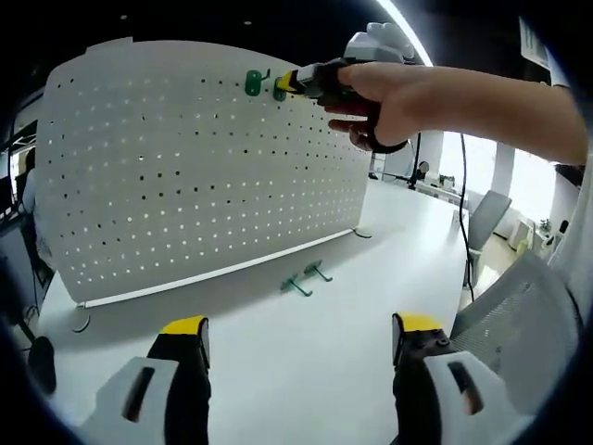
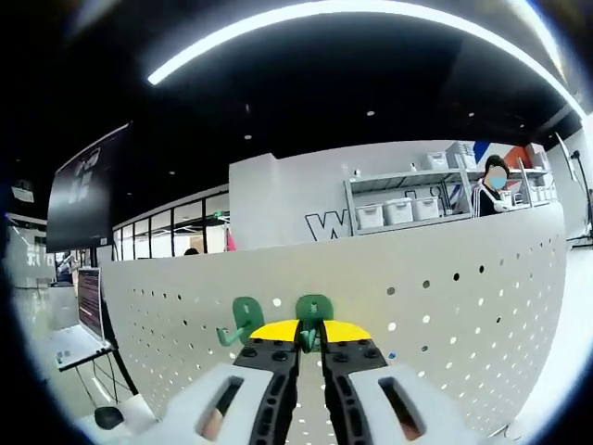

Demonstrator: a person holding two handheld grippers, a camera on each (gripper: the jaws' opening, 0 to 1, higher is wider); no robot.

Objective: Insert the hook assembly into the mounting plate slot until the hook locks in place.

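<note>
The right claw is clenched on a green hook pressed against the pegboard, with a second hook already hanging just to its left. The left claw is released above the desk; two spare hooks lie ahead of it, near the pegboard's foot.

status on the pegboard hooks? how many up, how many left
One green hook already hangs near the pegboard's top edge. The right tongs are shut on a second hook, pressing it to the board beside the first. Two spare hooks lie on the table; the left tongs are open.
</note>
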